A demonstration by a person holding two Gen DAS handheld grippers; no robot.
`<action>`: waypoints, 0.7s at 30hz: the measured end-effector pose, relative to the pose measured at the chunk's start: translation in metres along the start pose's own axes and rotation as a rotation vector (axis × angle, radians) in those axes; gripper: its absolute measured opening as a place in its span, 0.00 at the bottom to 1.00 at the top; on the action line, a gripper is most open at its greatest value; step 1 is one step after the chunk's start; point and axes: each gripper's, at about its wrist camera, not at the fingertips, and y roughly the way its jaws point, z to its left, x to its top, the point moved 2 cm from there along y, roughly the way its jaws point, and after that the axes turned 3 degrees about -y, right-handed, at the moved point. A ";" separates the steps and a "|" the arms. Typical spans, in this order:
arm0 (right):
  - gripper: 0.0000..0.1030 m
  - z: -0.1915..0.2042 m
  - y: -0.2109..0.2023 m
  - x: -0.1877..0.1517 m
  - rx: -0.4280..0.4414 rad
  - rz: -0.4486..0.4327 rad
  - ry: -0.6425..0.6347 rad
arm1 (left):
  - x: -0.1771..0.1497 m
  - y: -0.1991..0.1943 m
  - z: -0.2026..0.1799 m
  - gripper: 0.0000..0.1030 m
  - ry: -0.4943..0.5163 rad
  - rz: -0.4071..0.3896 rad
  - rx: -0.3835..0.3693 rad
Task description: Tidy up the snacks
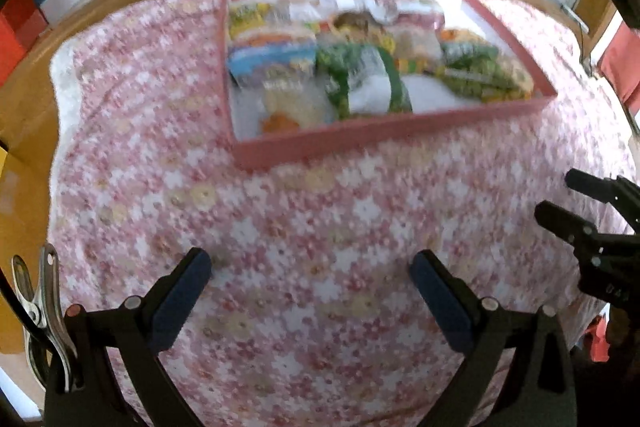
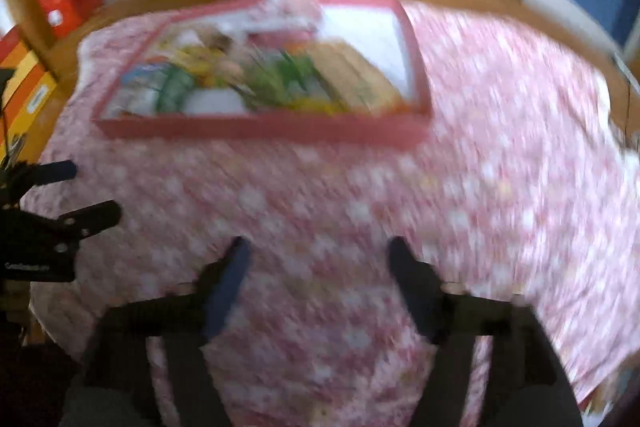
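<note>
Here, pink tray (image 1: 384, 137) of snack packets (image 1: 360, 83) (blurred), left gripper (image 1: 310, 271) and right gripper (image 2: 318, 259) spread, empty

Left hand-held gripper (image 1: 310, 277): jaws spread wide, nothing between them, tilted steeply downward, blue pads (image 1: 182, 301) facing inward. Right hand-held gripper (image 2: 318, 263): jaws apart, nothing between them, also pitched steeply down (own view heavily blurred, fine detail unreadable). In left wrist view, right hand-held gripper shows at right edge, its two black fingers (image 1: 568, 223) pointing left, separated. Both grippers side by side, apart, not touching.
</note>
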 end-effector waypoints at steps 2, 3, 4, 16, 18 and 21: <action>0.80 -0.002 0.008 -0.004 -0.016 0.011 0.009 | 0.001 0.004 -0.002 1.00 0.005 0.009 0.001; 0.81 0.001 0.012 -0.002 -0.032 0.023 -0.002 | 0.002 0.005 -0.002 1.00 0.007 0.011 -0.002; 0.83 0.003 0.014 -0.002 -0.038 0.025 -0.009 | 0.003 0.006 -0.002 1.00 0.009 0.012 -0.004; 1.00 0.020 0.055 0.025 -0.047 0.057 -0.033 | 0.005 0.015 0.000 1.00 0.020 0.013 -0.013; 1.00 0.019 0.056 0.023 -0.041 0.057 -0.031 | 0.005 0.014 0.000 1.00 0.021 0.012 -0.013; 1.00 0.018 0.061 0.026 -0.039 0.058 -0.036 | 0.006 0.014 0.000 1.00 0.021 0.012 -0.013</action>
